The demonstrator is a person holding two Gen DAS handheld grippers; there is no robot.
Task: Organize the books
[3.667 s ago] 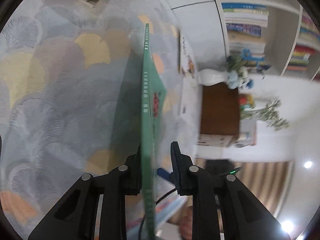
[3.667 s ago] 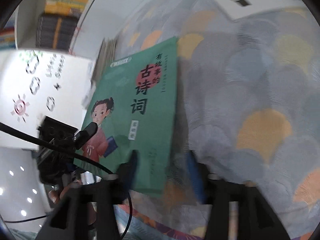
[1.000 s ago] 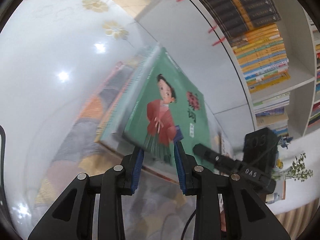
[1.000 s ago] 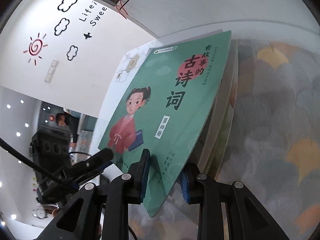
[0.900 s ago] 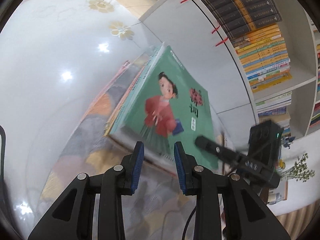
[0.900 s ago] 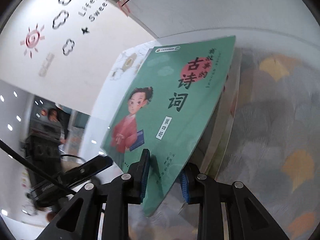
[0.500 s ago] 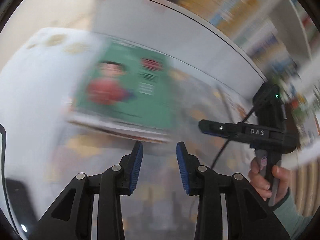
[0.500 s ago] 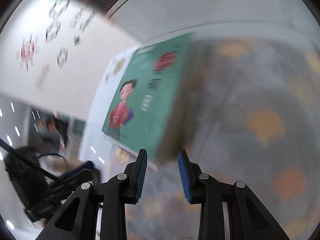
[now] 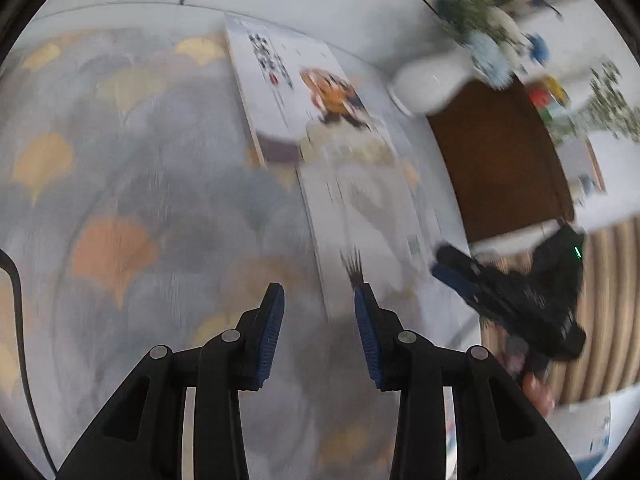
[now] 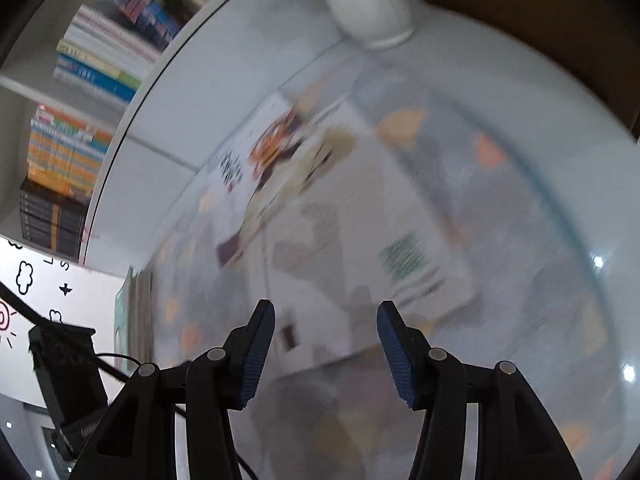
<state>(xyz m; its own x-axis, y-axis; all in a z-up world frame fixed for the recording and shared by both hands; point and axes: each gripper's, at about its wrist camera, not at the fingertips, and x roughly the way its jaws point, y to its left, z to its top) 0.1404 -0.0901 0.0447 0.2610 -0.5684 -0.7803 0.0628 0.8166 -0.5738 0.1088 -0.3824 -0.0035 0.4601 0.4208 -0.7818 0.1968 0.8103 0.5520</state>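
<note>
Both views are blurred by motion. Two white picture books lie flat on the patterned tablecloth: a far one with an orange figure (image 9: 304,84) (image 10: 264,160) and a nearer one (image 9: 368,216) (image 10: 360,248). My left gripper (image 9: 319,304) is open and empty, above the near end of the nearer book. My right gripper (image 10: 326,320) is open and empty over the same book; it also shows in the left wrist view (image 9: 452,276). The stack with the green book (image 10: 124,320) stands at the left edge of the right wrist view.
A white vase (image 9: 428,84) (image 10: 368,4) stands beyond the books, beside a brown cabinet (image 9: 500,160). Bookshelves with many books (image 10: 80,112) are behind the table. The patterned tablecloth (image 9: 120,200) spreads to the left.
Both grippers let go of the green book on the stack, opened, and swung right toward the two white books. The right jaws have opened wider.
</note>
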